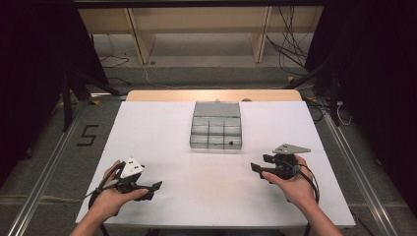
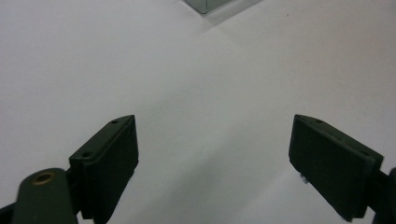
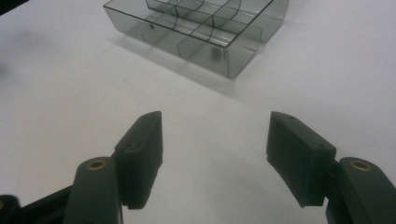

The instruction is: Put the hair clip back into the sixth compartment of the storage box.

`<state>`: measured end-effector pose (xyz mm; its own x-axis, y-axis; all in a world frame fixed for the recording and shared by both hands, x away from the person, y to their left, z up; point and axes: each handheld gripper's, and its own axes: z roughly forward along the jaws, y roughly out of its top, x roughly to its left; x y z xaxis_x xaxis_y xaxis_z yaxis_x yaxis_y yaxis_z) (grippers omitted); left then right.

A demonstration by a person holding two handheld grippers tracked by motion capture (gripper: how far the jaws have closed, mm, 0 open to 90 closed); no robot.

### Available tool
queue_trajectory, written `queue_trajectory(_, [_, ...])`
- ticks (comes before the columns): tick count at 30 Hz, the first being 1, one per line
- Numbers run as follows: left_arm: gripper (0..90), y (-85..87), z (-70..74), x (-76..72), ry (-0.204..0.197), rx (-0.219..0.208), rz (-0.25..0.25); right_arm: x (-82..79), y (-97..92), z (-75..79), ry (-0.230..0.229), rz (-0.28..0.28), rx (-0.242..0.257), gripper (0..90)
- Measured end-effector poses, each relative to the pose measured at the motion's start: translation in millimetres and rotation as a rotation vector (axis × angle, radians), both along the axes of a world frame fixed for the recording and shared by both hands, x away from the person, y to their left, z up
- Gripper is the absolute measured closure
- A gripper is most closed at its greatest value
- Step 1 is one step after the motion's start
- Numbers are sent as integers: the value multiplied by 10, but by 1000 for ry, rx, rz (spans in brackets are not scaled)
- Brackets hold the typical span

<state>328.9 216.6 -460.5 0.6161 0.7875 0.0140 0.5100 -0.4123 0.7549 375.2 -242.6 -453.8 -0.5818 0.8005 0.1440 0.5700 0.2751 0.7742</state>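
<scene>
white tabletop (image 1: 162, 132) under the high view, and at its middle toward the far edge sits a clear smoky plastic box (image 1: 216, 126), split into small compartments, lid folded back behind it. one tiny dark bit (image 1: 230, 143) lies in the near right compartment, too small to tell what it is

left hand (image 1: 110, 196) low at the near left corner, holding the left gripper (image 1: 156, 186) with its jaws pointed in toward the middle of the table; right hand (image 1: 290, 184) at the near right, right gripper (image 1: 255, 168) aimed back the other way, the two well apart and both well short of the box

left gripper view now: left gripper (image 2: 214, 149) spread wide, jaws far apart, only bare white surface between them, one corner of the box (image 2: 205, 4) just peeking in at the top edge

right gripper view: right gripper (image 3: 215, 144) also gaping wide and holding nothing, the box (image 3: 196, 30) ahead of it, dark speck (image 3: 151, 27) showing through the wall of an end compartment
</scene>
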Motion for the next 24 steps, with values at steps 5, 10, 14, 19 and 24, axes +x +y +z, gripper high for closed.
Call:
queue_trajectory(5, [152, -5, -5, -1, 1, 1, -2, -114, -82, -16, -28, -13, 41, 357])
queue_trajectory(10, [152, -4, -7, 0, 1, 3, -2, -239, -121, -70, -38, 1, 42, 353])
queue_trajectory(14, [152, -4, -7, -2, 4, 3, -4, -315, -133, -82, -42, 7, 48, 353])
queue_trajectory(19, [152, -3, -6, -1, 1, 4, -3, -375, -135, -101, -48, 14, 46, 353])
queue_trajectory(24, [152, -6, -6, 2, 2, 5, -3, -385, -141, -116, -47, 13, 45, 353])
